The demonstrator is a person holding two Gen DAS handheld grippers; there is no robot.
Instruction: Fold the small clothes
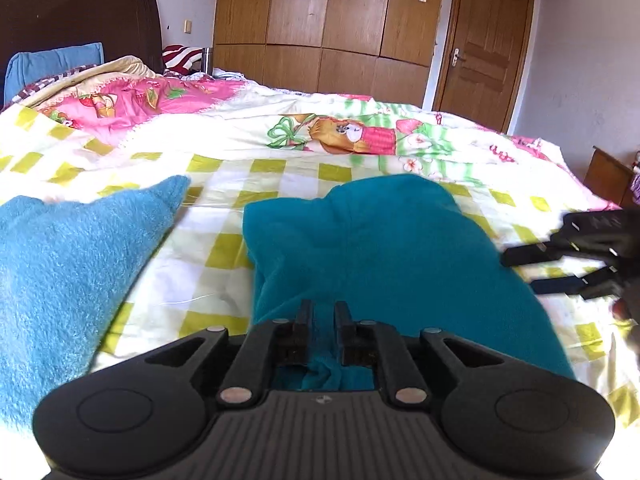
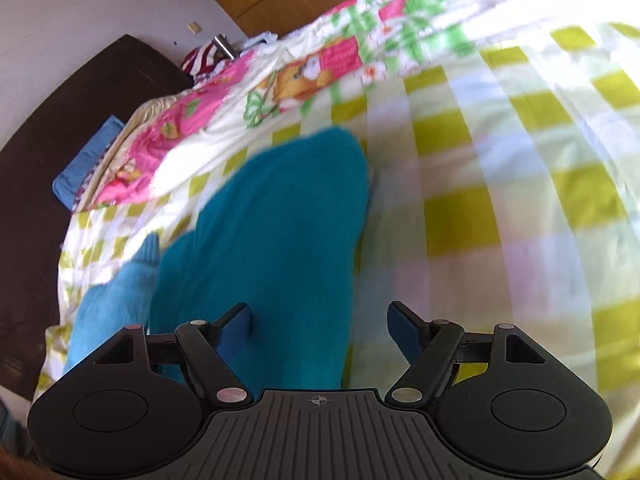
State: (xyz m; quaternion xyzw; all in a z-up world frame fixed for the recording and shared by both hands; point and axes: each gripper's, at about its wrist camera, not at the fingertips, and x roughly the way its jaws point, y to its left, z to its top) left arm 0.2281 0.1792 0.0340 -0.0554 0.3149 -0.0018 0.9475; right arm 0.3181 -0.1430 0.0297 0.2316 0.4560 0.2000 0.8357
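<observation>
No writing to read anywhere. The teal cloth [image 1: 380,248] lies on the checked bedcover [image 1: 224,184], long axis running straight away from the left gripper [image 1: 323,316], whose fingers pinch its near edge. The right gripper [image 2: 320,320] hangs spread wide above the cloth's right edge. A lighter blue towel [image 1: 72,264] sits just left.

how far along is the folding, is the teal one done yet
Not finished. The lighter blue cloth lies flat to the left, apparently set aside. In hand: the left gripper is shut on the near edge of the teal cloth, which looks doubled over on the checked bedspread. The right gripper is open, holding nothing. Final folds remain.
</observation>
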